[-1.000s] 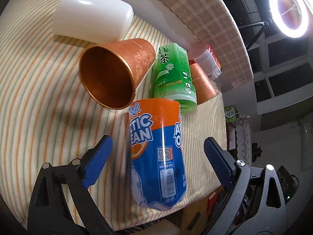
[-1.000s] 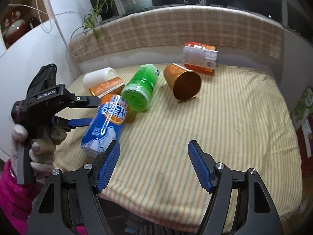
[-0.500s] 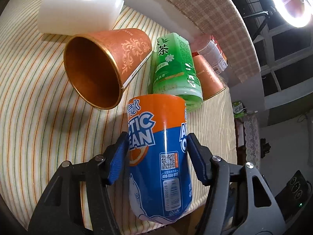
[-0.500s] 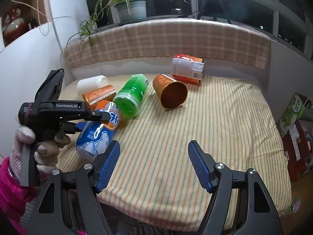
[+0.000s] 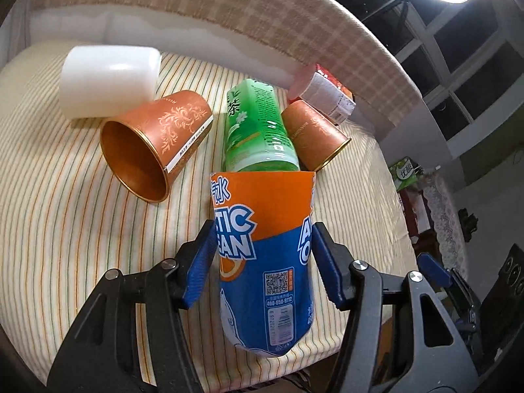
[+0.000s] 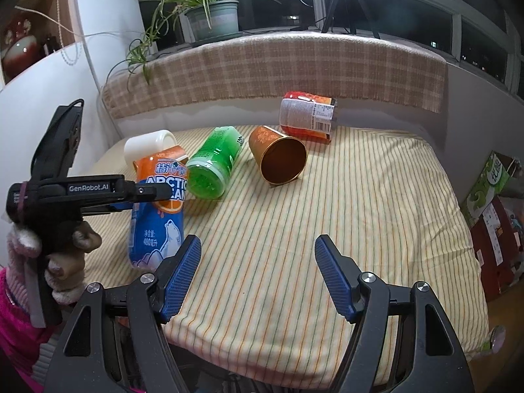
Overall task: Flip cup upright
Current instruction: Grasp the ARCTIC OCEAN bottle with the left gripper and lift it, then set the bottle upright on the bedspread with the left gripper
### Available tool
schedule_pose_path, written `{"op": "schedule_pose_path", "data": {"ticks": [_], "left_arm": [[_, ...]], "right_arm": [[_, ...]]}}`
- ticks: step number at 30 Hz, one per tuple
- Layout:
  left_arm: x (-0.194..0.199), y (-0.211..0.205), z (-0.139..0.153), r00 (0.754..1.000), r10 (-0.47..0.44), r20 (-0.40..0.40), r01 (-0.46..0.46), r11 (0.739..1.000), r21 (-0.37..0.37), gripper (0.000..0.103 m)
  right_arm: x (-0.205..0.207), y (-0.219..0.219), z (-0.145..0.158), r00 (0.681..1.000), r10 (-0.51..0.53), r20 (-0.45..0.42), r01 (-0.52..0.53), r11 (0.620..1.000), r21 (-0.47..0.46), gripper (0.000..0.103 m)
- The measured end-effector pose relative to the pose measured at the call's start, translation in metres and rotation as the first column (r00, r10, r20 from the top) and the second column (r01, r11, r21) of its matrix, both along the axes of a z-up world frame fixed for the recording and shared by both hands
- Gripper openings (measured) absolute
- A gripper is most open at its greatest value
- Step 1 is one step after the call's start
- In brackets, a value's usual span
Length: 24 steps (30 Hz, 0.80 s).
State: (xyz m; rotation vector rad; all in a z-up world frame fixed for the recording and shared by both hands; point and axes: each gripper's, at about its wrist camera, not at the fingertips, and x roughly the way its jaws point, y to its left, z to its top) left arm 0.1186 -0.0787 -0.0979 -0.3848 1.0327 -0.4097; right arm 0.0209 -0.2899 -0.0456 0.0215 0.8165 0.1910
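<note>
At the bottom centre of the left wrist view, the left gripper (image 5: 263, 255) was clamped on the blue-and-orange cup (image 5: 263, 245), its blue pads pressed against both sides around the band where orange meets blue. In the right wrist view the same cup (image 6: 159, 209) stood at the left of the frame, nearly vertical and slightly tilted; whether its lower end touched the striped cloth (image 6: 344, 229) could not be told. It looked like a thin printed-sleeve cup, probably light and somewhat squashable, with a glossy and likely slippery wrap, so a moderate squeeze at mid-height seemed the safe hold. The right gripper (image 6: 257, 275) hung at the bottom centre of its own view with jaws spread wide and nothing between them. Farther up the left wrist view lay a copper cup (image 5: 154, 147) on its side at left of centre, its mouth toward the camera, a green cup (image 5: 258, 127) at the centre, and a second copper cup (image 5: 314, 134) just right of it. Beyond these, a white cup (image 5: 108, 82) lay at upper left and a red-and-white cup (image 5: 322, 93) toward the upper right, near the plaid backrest (image 5: 229, 9).
</note>
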Motion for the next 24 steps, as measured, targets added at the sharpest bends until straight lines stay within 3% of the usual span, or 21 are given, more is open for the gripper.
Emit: {"op": "schedule_pose_path", "data": {"ticks": [11,14,24], "left_arm": [[-0.023,-0.012,0.023,0.987,-0.029,0.159,0.008,0.991,0.13,0.058],[-0.023,-0.016,0.024,0.975,-0.032,0.221,-0.011,0.982,0.189,0.058],[-0.04,-0.026,0.017,0.924,-0.091,0.372,-0.022,0.958,0.287,0.058]], "right_arm": [[0.0,0.0,-0.001,1.0,-0.015,0.011,0.015,1.0,-0.015,0.072],[0.0,0.0,-0.003,1.0,-0.019,0.004,0.019,1.0,-0.012,0.072],[0.001,-0.001,-0.007,0.999,-0.03,-0.015,0.031,1.0,0.002,0.072]]}}
